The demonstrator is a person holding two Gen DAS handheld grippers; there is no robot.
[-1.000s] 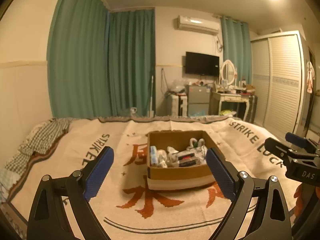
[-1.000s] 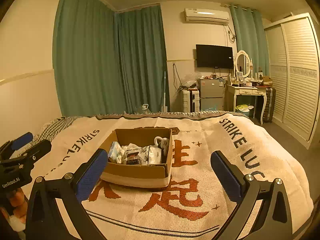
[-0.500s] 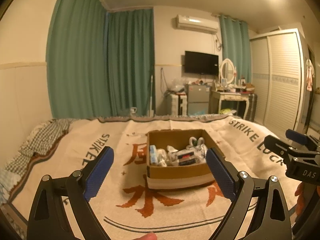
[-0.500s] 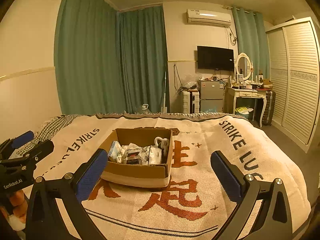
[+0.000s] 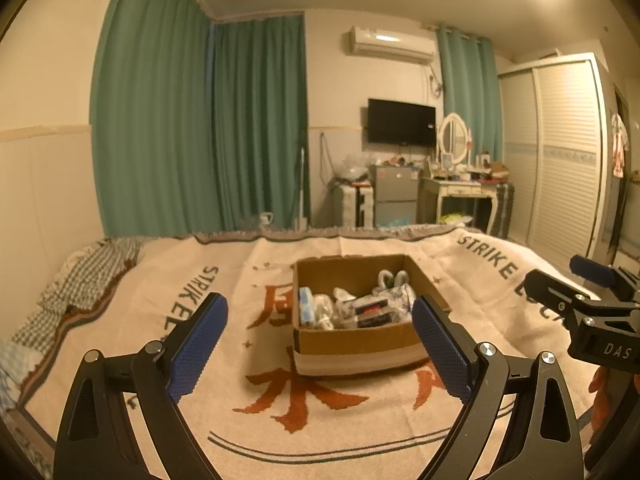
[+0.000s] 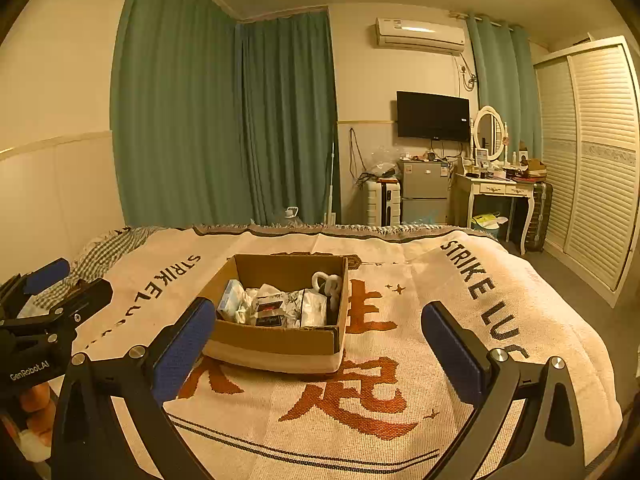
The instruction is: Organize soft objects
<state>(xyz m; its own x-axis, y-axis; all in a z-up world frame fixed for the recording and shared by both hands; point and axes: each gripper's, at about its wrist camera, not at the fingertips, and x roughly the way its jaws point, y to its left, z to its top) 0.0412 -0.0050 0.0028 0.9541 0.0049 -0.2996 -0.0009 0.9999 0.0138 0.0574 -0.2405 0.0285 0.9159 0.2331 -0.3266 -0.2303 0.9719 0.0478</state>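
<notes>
Box: cardboard box (image 5: 356, 336) of soft packets, mid-bed, within reach.
Left hand-held gripper (image 5: 320, 350): wide open, empty, hovering short.
Right hand-held gripper (image 6: 320, 346): likewise.

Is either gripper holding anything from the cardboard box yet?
No: the left gripper and right gripper are open and empty, short of the cardboard box.

Right tool (image 6: 318, 340) hung wide open, empty, above blanket (image 6: 420, 360); cardboard box (image 6: 276, 344) of packets (image 6: 280, 306) ahead, nearer its left finger.
</notes>
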